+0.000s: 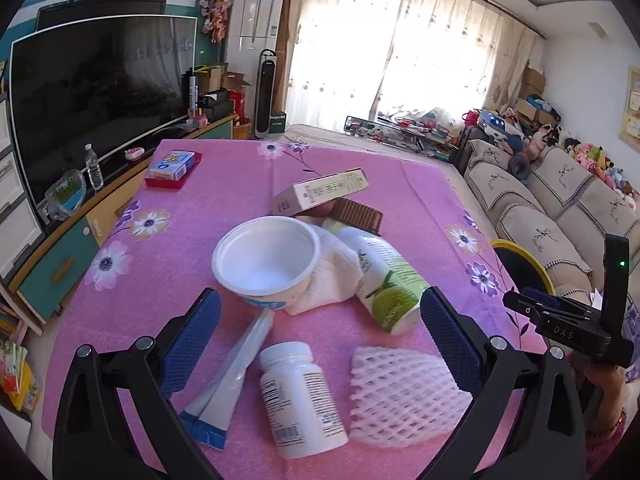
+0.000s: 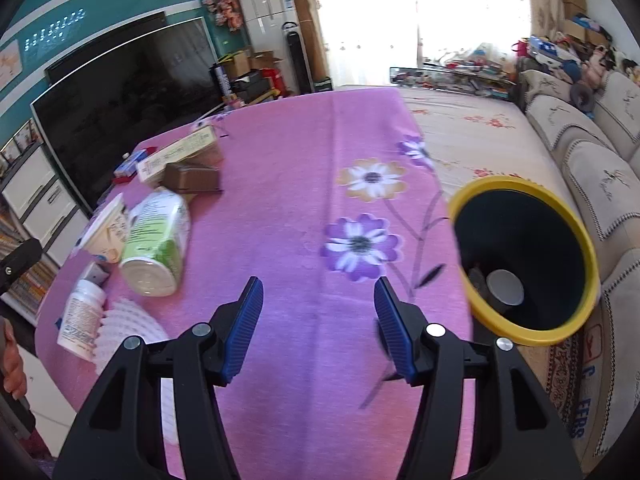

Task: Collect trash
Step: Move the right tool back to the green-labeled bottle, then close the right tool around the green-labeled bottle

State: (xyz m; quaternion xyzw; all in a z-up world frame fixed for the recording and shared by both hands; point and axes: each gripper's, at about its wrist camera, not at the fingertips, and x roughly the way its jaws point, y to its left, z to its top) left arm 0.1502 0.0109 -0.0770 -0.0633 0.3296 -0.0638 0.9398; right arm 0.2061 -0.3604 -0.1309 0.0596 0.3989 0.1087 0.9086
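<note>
Trash lies in a heap on the pink flowered tablecloth (image 1: 224, 184). My left gripper (image 1: 320, 300) is open wide above a white pill bottle (image 1: 302, 398), a squeezed tube (image 1: 228, 376) and a white foam net (image 1: 404, 392), touching none of them. Just beyond stand a white cup (image 1: 266, 256), a green-labelled bottle (image 1: 386, 276) lying on its side, a long carton (image 1: 320, 194) and a brown ridged tray (image 1: 356, 214). My right gripper (image 2: 318, 286) is open over bare cloth with nothing between its fingers. The yellow-rimmed bin (image 2: 520, 334) sits off the table's right edge.
A blue and red box (image 1: 172, 168) lies at the far left corner of the table. A large TV (image 1: 96, 96) on a low cabinet runs along the left. A beige sofa (image 1: 560, 208) stands on the right behind the bin. A round grey item (image 2: 505, 287) lies in the bin.
</note>
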